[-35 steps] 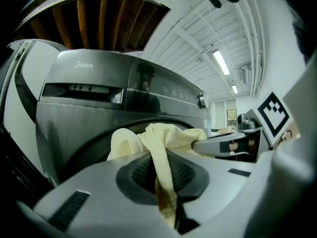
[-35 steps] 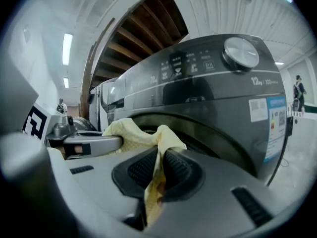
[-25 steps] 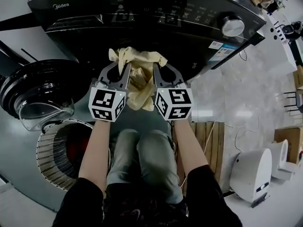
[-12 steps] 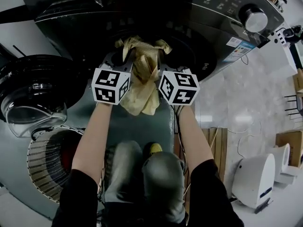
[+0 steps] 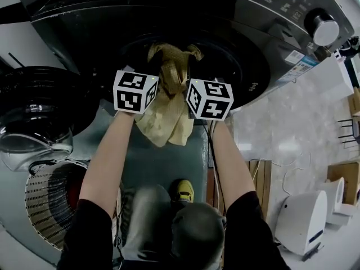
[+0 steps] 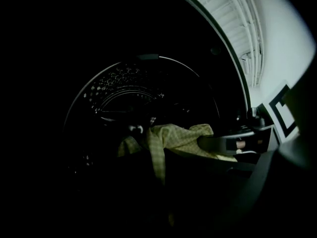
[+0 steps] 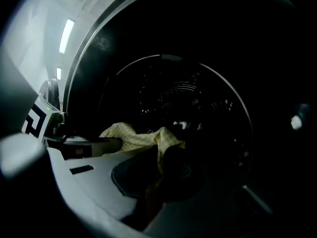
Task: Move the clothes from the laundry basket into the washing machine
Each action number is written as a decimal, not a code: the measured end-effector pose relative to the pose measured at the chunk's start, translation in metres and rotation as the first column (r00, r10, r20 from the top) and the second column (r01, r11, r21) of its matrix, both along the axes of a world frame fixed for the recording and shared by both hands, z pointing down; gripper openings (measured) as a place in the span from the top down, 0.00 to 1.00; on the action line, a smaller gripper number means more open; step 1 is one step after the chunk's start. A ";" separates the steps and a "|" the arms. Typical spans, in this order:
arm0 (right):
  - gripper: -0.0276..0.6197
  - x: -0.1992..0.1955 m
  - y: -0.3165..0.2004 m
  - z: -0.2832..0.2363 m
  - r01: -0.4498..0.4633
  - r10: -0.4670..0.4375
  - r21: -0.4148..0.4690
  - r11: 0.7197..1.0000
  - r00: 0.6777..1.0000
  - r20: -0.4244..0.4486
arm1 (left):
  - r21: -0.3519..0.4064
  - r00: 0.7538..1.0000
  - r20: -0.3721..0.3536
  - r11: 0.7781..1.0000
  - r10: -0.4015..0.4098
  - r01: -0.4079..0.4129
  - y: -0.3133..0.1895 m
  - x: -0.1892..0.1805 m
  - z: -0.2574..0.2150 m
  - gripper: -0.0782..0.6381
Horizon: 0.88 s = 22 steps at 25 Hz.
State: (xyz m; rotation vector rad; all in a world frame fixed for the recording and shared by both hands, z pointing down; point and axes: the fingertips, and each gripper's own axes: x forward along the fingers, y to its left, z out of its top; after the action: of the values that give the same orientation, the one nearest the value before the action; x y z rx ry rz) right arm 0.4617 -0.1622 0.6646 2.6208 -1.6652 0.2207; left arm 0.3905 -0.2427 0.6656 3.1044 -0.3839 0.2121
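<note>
Brought the yellow garment point(image 5: 169, 103) lower into the washing machine point(image 5: 264, 21) mouth, clamped tight in left hand-held gripper point(image 5: 147, 65) and right hand-held gripper point(image 5: 190, 66), unreleased; seemingly left something red in laundry basket point(image 5: 42, 207).

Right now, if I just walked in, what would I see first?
The yellow cloth jumps out first: the left hand-held gripper and the right hand-held gripper both pinch it at the dark round opening of the washing machine, its loose end hanging between the arms. Next come the black-and-white marker cubes on the grippers and the ribbed laundry basket at the lower left.
</note>
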 end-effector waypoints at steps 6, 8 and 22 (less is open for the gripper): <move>0.92 0.014 -0.011 0.008 -0.006 0.006 -0.018 1.000 1.000 -0.003 | -0.011 1.000 0.021 1.000 -0.003 0.003 -0.012 0.014 0.007 0.85; 0.92 0.020 -0.013 0.009 -0.009 0.009 -0.015 1.000 1.000 0.004 | -0.010 1.000 0.029 1.000 -0.007 0.007 -0.016 0.021 0.008 0.85; 0.91 0.045 -0.035 0.027 -0.017 0.018 -0.050 0.999 0.999 0.030 | -0.051 0.995 0.095 0.998 -0.033 0.037 -0.039 0.046 0.035 0.84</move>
State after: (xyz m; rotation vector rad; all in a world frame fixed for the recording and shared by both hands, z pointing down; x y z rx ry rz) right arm 0.5071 -0.1967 0.6917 2.6093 -1.6243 0.3002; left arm 0.4361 -0.2818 0.7005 3.0412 -0.4268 0.3631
